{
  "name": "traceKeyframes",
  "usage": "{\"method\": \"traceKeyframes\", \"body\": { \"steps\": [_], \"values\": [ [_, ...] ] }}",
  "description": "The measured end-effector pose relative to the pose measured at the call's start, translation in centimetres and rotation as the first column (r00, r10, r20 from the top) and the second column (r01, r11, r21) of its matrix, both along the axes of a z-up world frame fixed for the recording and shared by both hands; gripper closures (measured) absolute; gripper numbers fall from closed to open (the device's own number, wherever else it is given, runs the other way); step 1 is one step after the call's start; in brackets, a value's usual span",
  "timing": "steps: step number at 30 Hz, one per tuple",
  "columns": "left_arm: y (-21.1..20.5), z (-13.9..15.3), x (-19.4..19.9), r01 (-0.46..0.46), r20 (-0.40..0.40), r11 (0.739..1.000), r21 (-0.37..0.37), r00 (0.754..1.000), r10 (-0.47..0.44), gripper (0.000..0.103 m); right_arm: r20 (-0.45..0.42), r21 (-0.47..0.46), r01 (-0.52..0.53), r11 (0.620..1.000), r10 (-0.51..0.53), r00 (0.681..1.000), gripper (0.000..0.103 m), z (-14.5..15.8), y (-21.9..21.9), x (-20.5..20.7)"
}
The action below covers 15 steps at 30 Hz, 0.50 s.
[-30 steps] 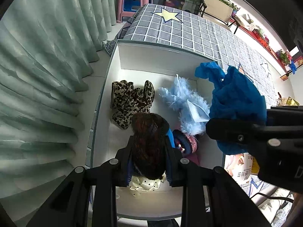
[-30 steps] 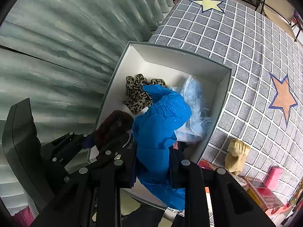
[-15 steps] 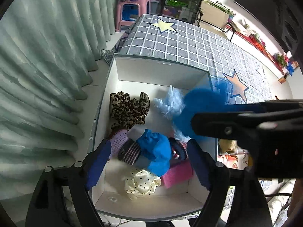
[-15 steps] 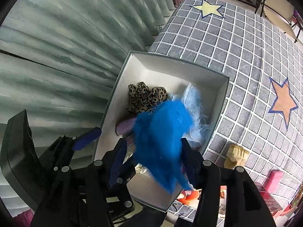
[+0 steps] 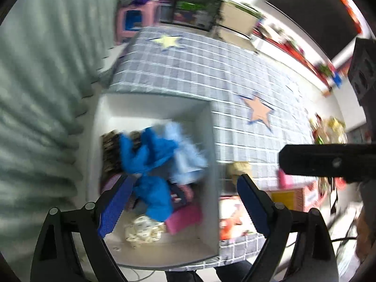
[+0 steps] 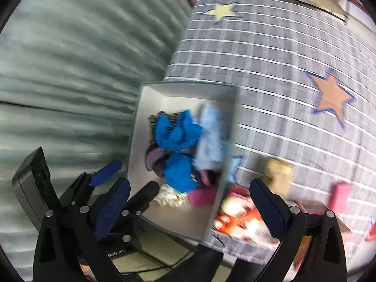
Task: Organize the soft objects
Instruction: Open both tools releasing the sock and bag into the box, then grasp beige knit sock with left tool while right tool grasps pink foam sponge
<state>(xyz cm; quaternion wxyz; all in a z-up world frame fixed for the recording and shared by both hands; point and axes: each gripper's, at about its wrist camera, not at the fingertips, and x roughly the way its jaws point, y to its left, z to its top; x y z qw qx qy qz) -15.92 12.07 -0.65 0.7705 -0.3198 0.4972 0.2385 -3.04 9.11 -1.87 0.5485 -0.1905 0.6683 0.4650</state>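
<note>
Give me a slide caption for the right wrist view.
Open right tongs above white box holding the blue cloth.

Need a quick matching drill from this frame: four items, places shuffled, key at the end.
Items:
1. bright blue cloth
2. tan plush toy
3. pink pad
4. orange star

Places:
A. printed on the grid cover, far from the box
B. on top of the pile in the white box
C. on the grid cover, just outside the box wall
D. in the box, near end, beside the dotted cloth

Pairs: 1-B, 2-C, 3-D, 4-A
</note>
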Motion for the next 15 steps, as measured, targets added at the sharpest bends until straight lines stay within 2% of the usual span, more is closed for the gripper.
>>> {"method": "traceKeyframes", "body": {
  "steps": [4, 9, 12, 15],
  "values": [
    [-2.6, 0.9, 5.2, 0.14, -0.008, 0.99, -0.02, 0.99, -0.14, 0.011, -0.027, 0.006, 0.085, 0.996, -0.085, 0.996, 0.001, 2.3, -3.8, 3.8],
    [-5.7, -1.1, 11.1, 0.246, -0.102, 0.968, -0.051, 0.963, -0.25, 0.011, -0.018, -0.008, 0.211, 0.977, -0.211, 0.977, 0.001, 4.3, -9.6, 9.4],
    [-6.8, -3.3, 13.8, 0.27, -0.153, 0.958, -0.094, 0.947, -0.282, 0.011, 0.001, -0.03, 0.289, 0.957, -0.289, 0.957, 0.001, 3.8, -13.0, 12.9],
    [-7.6, -5.7, 15.8, 0.279, -0.218, 0.952, -0.13, 0.928, -0.302, 0.011, 0.011, -0.095, 0.351, 0.931, -0.352, 0.936, 0.001, 1.2, -15.8, 15.9]
  ]
}}
